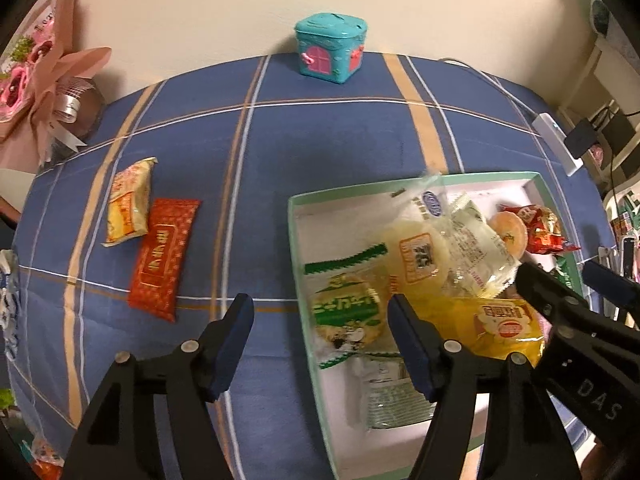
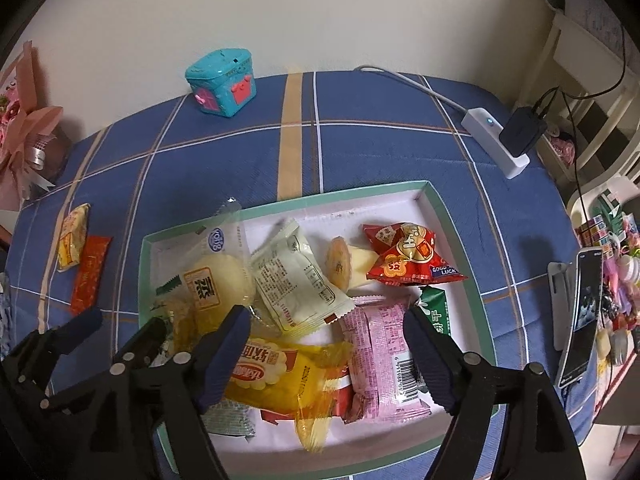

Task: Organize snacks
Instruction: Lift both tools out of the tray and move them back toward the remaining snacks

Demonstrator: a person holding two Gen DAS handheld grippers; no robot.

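Note:
A mint-rimmed white box (image 1: 295, 236) (image 2: 454, 222) holds several wrapped snacks. Among them are a green-and-white pack (image 1: 347, 312), a yellow pack (image 2: 276, 376), a pink pack (image 2: 380, 356) and a red bag (image 2: 412, 258). Two more lie on the cloth to its left: a yellow packet (image 1: 130, 200) and a red packet (image 1: 162, 256). My left gripper (image 1: 320, 311) is open astride the box's left wall, gripping nothing. My right gripper (image 2: 326, 320) hangs open over the yellow and pink packs, its pads clear of them.
A blue plaid cloth (image 1: 320, 140) covers the table. A teal toy house (image 1: 332, 48) stands at the back by the wall, and a pink bouquet (image 1: 36, 72) lies at the far left. At the right are a white power strip (image 2: 496, 140) and a phone on a stand (image 2: 580, 312).

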